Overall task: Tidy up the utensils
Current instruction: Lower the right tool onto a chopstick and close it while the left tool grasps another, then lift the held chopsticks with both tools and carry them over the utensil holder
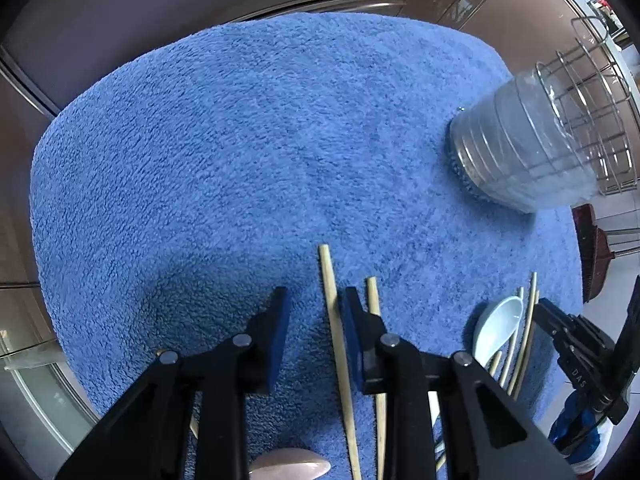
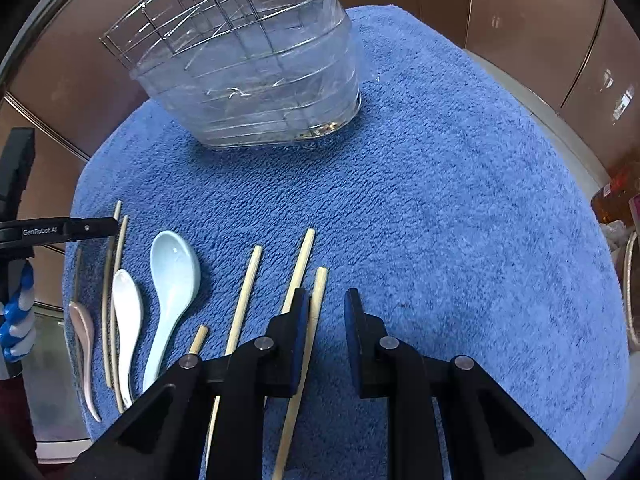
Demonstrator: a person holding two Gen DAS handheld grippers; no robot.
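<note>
On the blue towel (image 2: 440, 200), my left gripper (image 1: 316, 316) stood spread, one chopstick (image 1: 334, 320) lying between its pads, not pinched. Farther right lay the pale blue spoon (image 2: 172, 280), then more chopsticks (image 2: 244, 292). My right gripper (image 2: 327, 320) stood spread too, a chopstick (image 2: 316, 300) just inside its left pad. The clear utensil holder (image 2: 256, 80) stood behind.

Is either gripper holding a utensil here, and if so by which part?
Neither. The left gripper straddles a chopstick without pinching it; the right gripper has only towel between its pads.
</note>
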